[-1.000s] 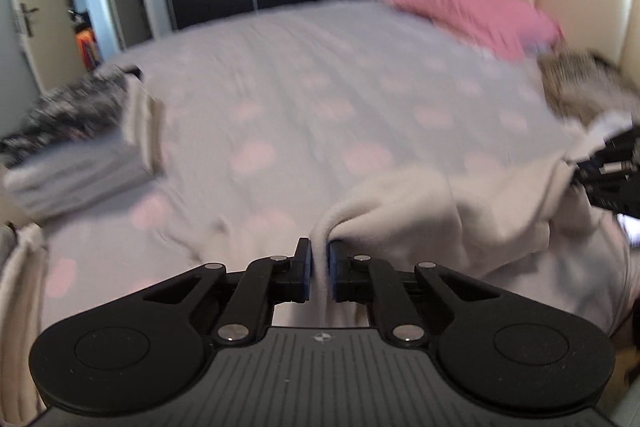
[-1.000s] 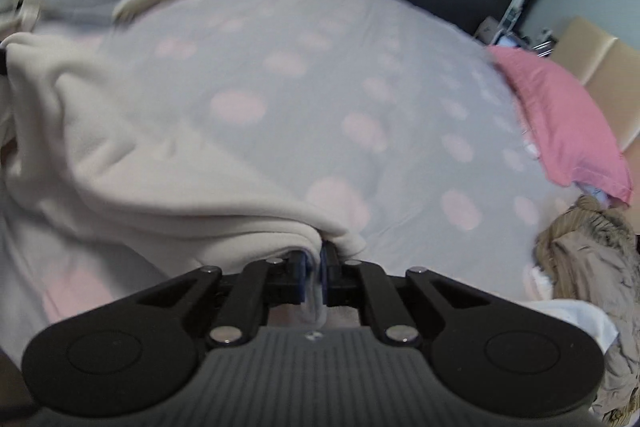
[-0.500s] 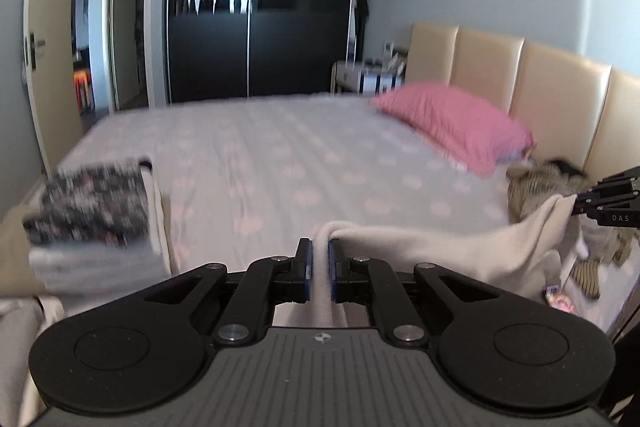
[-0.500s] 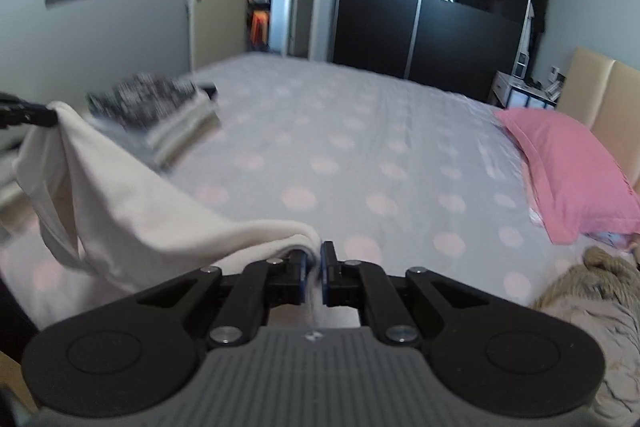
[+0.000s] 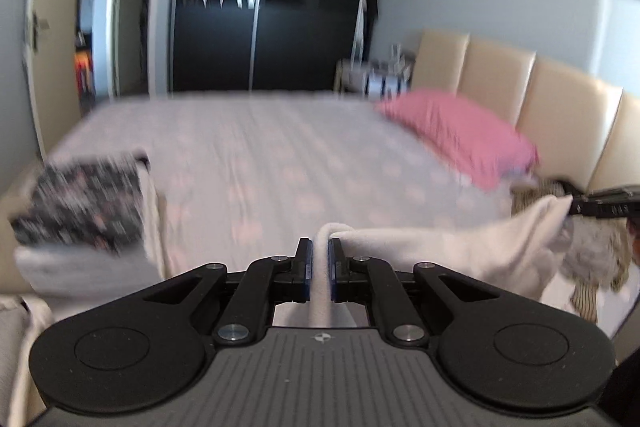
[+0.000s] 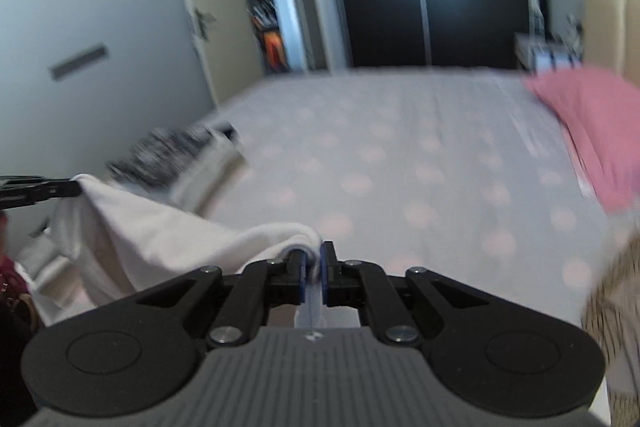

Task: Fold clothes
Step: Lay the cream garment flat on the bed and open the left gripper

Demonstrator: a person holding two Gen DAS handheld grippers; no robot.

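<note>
Jaws of both grippers, left (image 5: 319, 259) & right (image 6: 313, 263), were pinched tight on a white cloth (image 5: 460, 251), stretched btwn them low in the frame, above the bed (image 5: 280, 155).

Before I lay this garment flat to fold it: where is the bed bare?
The dotted bedspread is bare across its middle, between the folded stack on one side and the pink pillow on the other. It is crowded by the crumpled clothes below the pillow.
</note>
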